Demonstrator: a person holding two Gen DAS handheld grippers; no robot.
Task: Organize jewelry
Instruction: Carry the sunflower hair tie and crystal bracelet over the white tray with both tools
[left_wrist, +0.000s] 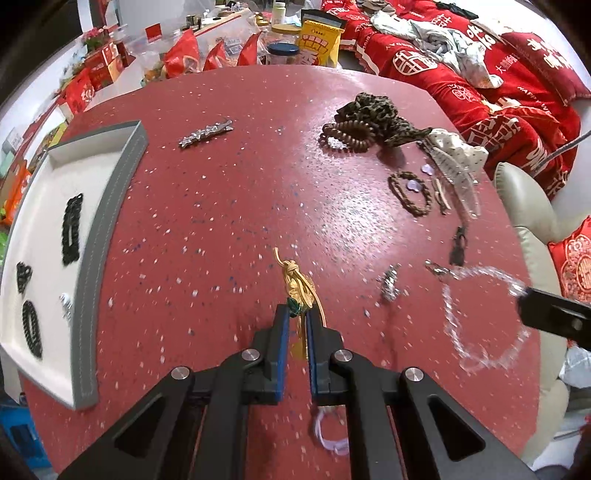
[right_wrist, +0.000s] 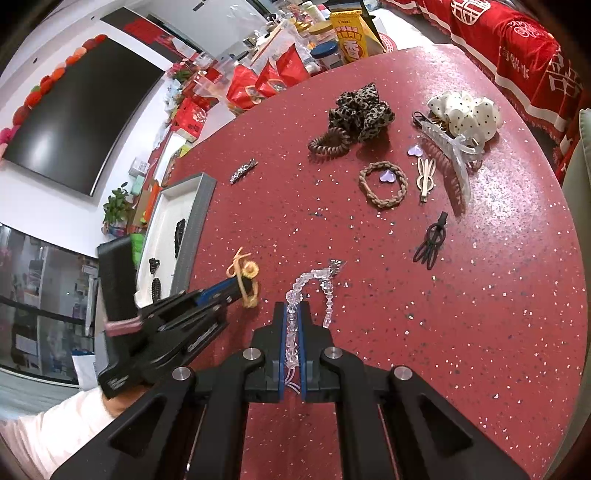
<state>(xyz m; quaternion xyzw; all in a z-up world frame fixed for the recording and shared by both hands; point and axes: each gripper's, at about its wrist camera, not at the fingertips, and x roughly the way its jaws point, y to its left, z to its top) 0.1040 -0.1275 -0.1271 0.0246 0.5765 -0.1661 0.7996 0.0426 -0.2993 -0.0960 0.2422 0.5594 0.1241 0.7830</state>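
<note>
My left gripper is shut on a gold cord bracelet with a green bead, lifted just above the red speckled table. The right wrist view shows the same bracelet hanging from that gripper. My right gripper is shut on a clear bead bracelet, whose loop trails onto the table. A white tray with a grey rim lies at the left and holds several black hair pieces.
A silver star clip lies near the tray. At the right are a leopard scrunchie, a brown spiral tie, a braided band, a clear claw clip, a black clip. Snack bags crowd the far edge.
</note>
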